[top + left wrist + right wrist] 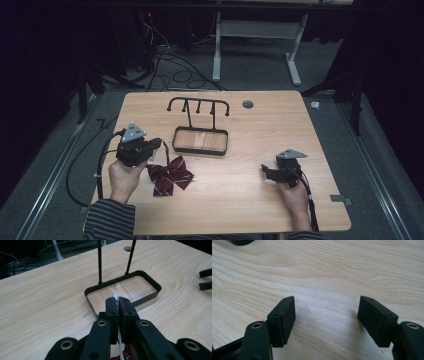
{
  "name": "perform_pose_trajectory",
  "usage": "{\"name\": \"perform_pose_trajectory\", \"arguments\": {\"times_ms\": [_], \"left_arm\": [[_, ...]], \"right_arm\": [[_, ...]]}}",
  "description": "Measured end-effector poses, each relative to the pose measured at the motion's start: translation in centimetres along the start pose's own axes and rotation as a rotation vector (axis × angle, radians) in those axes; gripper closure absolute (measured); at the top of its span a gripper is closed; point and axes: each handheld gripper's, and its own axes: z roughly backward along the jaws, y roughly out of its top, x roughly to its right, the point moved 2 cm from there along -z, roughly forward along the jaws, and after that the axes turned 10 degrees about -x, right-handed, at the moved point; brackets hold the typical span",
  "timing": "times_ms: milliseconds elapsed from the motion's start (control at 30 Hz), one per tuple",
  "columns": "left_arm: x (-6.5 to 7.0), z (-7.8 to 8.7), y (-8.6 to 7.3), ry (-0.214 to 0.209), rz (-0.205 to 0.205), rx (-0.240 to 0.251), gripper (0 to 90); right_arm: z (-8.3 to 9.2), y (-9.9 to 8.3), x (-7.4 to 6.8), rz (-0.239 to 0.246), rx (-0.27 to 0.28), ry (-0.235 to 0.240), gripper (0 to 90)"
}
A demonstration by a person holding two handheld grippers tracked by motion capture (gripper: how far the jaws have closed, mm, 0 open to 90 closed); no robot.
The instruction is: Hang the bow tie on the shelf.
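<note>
Left hand-held gripper point(159, 146) pinches the bow tie's point(170, 175) white strap; hanging on the rack point(198, 104) at twelve o'clock likely remains; right hand-held gripper point(266, 171) gapes empty.

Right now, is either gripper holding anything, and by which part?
The left gripper is shut on the bow tie's white strap, bow tie on the table. The right gripper is open, holding nothing.

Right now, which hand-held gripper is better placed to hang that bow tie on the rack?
The left hand-held gripper: it's shut on the bow tie's strap, near the rack. The right one sits open, farther away.
</note>
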Motion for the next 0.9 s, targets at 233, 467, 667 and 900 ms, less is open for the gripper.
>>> {"name": "perform_pose_trajectory", "arguments": {"times_ms": [233,467,667,900], "left_arm": [[0.4,0.5,0.8,-0.003,-0.021,0.013,87.0],[1.1,1.1,2.0,-0.003,-0.048,0.038,87.0],[1.4,1.3,2.7,-0.013,-0.058,0.049,86.9],[1.6,1.6,3.5,-0.026,-0.069,0.064,86.9]], "right_arm": [[0.0,0.0,0.0,-0.001,0.000,0.001,32.0],[0.0,0.0,0.0,-0.001,0.000,0.000,31.9],[0.0,0.0,0.0,0.000,0.000,0.001,31.9],[0.0,0.0,0.0,-0.002,0.000,0.001,31.8]]}}
